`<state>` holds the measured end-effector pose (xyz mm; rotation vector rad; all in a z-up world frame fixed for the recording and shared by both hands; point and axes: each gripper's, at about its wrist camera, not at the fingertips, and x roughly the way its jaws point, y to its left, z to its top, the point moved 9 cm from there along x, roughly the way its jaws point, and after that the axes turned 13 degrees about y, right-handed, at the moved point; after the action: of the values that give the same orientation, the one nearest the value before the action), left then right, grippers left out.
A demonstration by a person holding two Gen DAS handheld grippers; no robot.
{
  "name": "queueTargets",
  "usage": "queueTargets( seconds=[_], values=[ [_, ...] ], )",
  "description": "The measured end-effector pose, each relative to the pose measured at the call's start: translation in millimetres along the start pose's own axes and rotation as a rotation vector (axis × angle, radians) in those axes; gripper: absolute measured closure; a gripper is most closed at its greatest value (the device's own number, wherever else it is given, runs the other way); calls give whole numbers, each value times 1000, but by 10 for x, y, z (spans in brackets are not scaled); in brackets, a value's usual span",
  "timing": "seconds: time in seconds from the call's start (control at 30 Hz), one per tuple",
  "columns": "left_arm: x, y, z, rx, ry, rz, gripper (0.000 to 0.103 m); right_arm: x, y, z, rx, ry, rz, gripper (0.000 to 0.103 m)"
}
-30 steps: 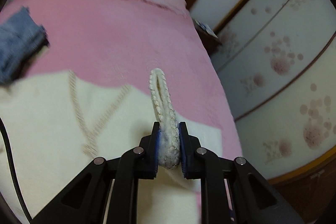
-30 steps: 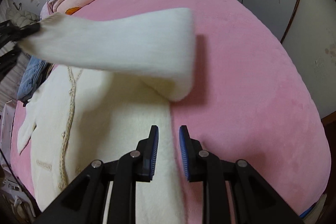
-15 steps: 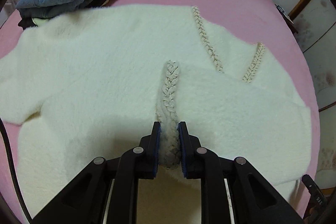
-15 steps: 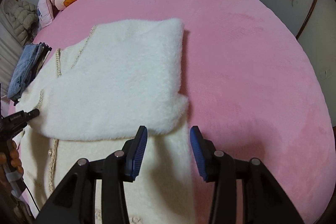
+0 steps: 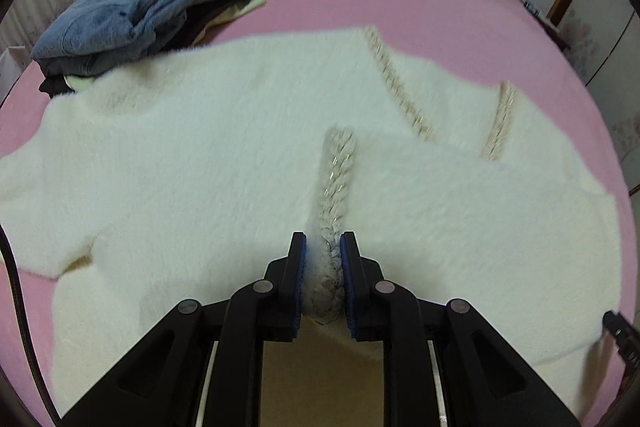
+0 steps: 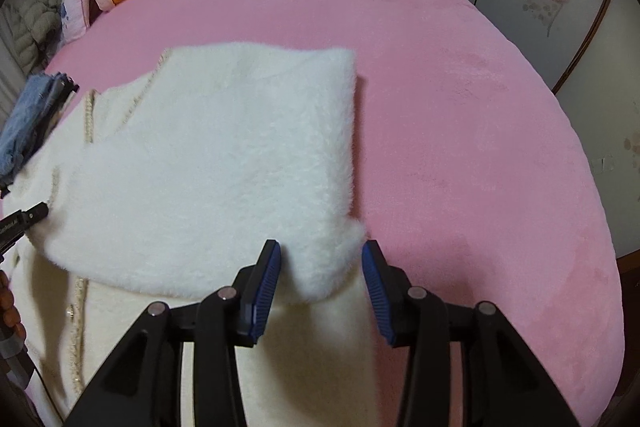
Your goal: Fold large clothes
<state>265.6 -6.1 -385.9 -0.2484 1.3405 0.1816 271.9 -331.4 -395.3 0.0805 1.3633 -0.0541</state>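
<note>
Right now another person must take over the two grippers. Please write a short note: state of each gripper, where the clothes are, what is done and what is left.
Left gripper: shut on the braided cuff of the sleeve, low over the white cardigan.
Right gripper: open, its jaws have just been opening; they straddle the sleeve's folded corner without pressing it.
Cardigan lies flat on the pink bed. A stack of folded jeans sits at the far left.
Done: this sleeve is folded across the body.
Left: release the cuff, fold the other sleeve, then probably fold the body.
</note>
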Motion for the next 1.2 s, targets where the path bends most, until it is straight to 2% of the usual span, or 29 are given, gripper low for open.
queueTargets(
  seconds=[0.17, 0.27, 0.3, 0.37, 0.4, 0.43, 0.47, 0.53, 0.6, 0.63, 0.67, 0.7, 0.73, 0.8, 0.83, 0.87, 0.97, 1.0, 1.1, 1.17, 1.2],
  values=[
    [41, 28, -106, 1, 2, 32, 86, 138, -14, -28, 7, 41, -16, 60],
    [-126, -31, -39, 1, -23, 31, 86, 10, 14, -22, -16, 21, -61, 60],
    [-221, -62, 30, 8, -43, 27, 82, -57, 31, -16, -27, 5, -77, 60],
    [-463, -115, 64, 16, -100, 40, 64, -206, 85, -6, -52, -35, -97, 60],
    [-564, -137, 68, 15, -124, 42, 48, -271, 111, -4, -61, -52, -106, 60],
    [-675, -151, 82, 5, -155, 52, 37, -341, 158, 5, -73, -68, -105, 60],
    [-802, -171, 78, -12, -198, 58, 35, -387, 196, 7, -80, -79, -101, 60],
    [-918, -261, 49, -14, -233, 32, 34, -469, 320, 24, -97, -93, -59, 60],
    [-841, -444, 24, 18, -197, -6, 34, -473, 460, 49, -127, -96, -12, 61],
    [-786, -481, 22, 26, -185, -8, 34, -457, 596, 39, -157, -94, 16, 64],
    [-663, -547, 0, 37, -159, -5, 35, -425, 675, 43, -180, -91, 37, 73],
    [-556, -589, -29, 44, -137, -2, 41, -372, 782, 48, -205, -82, 57, 78],
    [-424, -626, -66, 49, -106, -1, 47, -275, 855, 60, -226, -67, 68, 78],
    [-131, -613, -111, 44, -39, 29, 51, -78, 871, 76, -236, -32, 58, 78],
    [11, -541, -132, 27, -10, 67, 52, 48, 812, 72, -229, -7, 33, 78],
    [83, -470, -136, 10, 0, 94, 52, 136, 712, 69, -217, 8, 4, 84],
    [154, -372, -115, -8, 4, 75, 54, 209, 295, 71, -184, -11, -55, 103],
    [144, -381, -111, 8, 6, 89, 55, 183, 170, 66, -178, -18, -70, 103],
    [29, -424, -91, 44, 19, 126, 57, 30, -78, 41, -167, -17, -38, 103],
    [-181, -439, -23, 31, -11, 95, 57, -157, -232, 64, -141, -32, -82, 100],
    [-285, -432, 6, 24, -34, 80, 53, -239, -282, 94, -128, -43, -74, 98]
  ],
)
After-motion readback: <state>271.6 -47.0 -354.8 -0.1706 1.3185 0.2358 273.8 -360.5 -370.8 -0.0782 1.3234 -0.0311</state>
